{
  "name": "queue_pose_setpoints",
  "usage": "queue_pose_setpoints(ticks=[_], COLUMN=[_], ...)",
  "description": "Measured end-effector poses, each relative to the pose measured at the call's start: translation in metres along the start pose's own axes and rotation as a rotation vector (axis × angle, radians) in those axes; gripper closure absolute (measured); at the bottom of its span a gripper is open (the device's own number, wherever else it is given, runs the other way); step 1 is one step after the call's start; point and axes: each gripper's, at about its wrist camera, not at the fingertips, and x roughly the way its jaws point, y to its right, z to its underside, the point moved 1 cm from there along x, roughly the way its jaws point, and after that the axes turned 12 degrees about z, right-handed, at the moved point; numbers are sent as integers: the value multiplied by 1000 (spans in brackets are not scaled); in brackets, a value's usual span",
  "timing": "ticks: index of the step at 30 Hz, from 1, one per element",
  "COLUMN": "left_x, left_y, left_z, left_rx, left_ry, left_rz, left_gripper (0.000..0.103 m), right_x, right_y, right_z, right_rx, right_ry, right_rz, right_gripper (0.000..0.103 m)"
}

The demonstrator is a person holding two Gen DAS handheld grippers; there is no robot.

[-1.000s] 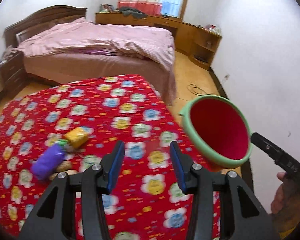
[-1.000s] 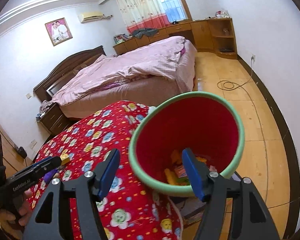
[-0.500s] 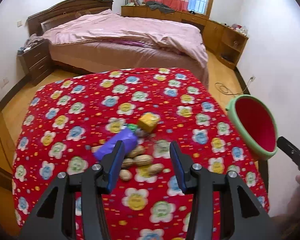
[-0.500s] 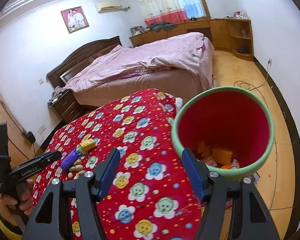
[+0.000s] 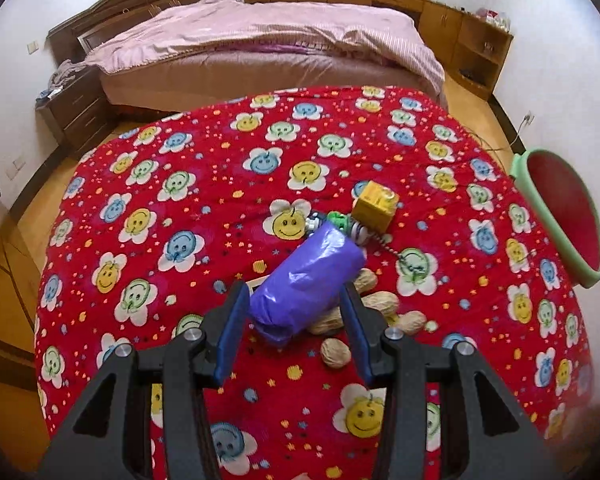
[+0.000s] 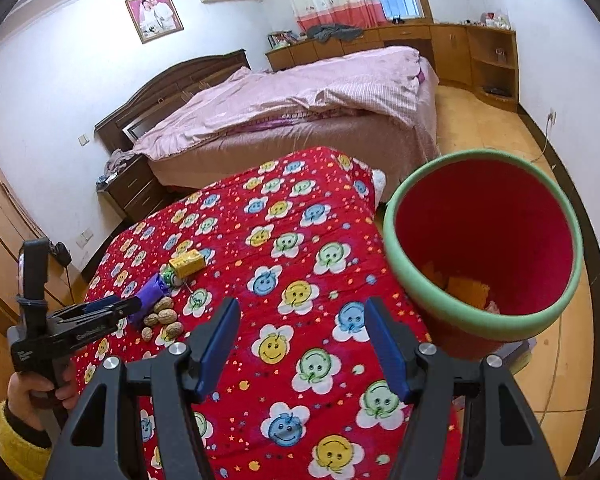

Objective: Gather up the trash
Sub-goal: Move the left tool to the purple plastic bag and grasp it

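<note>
Left wrist view showed the biggest change: vs a sec ago, when the left gripper [image 5: 292, 334] hung back w/ the trash small and off to one side, it had come fwd and down, so the crumpled purple plastic wrapper [image 5: 306, 286] now sat right btwn its blue fingers [image 5: 231, 332]. Fingers were spread wide, one either side of the wrapper, not yet pinching; whether the pads touched the plastic couldn't be told. Landmark = that wrapper: the pile of tan peanut and walnut shells [image 5: 374, 306] lay against its near-right side, a small green-and-white bit [image 5: 342, 222] at its far end, and the yellow cardboard carton [image 5: 375, 205] just beyond that, all on the red flower-print blanket [image 5: 180, 208]. The red bin w/ green rim [image 5: 560, 216] stood well to the wrapper's right, off the blanket edge. Right wrist view: right gripper [image 6: 304, 346] was empty, fingers parted, hovering over the blanket w/ the bin [image 6: 484, 244] ahead-right; some orange scraps already lay in its bottom. Since a sec ago this cam had pulled back from the bin mouth. Meaning, prob.: one drop-off done, next pick lined up. Closing on the wrapper looked like the next step; slick plastic could slip, and shells might get nudged.
</note>
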Motion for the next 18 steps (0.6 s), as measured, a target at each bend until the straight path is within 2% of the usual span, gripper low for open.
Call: queue_pose_setpoints(ticks=[10, 15, 16, 18], left_x=[17, 14, 12, 7], left_y=[-14, -13, -13, -15], left_z=[-9, -7, -6, -6], left_rx=[-24, -37, -44, -63], left_ry=[-11, 18, 23, 37], left_rz=[62, 98, 106, 125], left_gripper=[56, 70, 76, 79], right_x=[19, 26, 27, 30], right_y=[-10, -17, -19, -24], right_z=[-2, -7, -8, -9], right_rx=[-28, -46, -53, -67], right_ry=[-33, -37, -39, -42], right_rz=[8, 1, -1, -2], right_gripper=[36, 36, 36, 36])
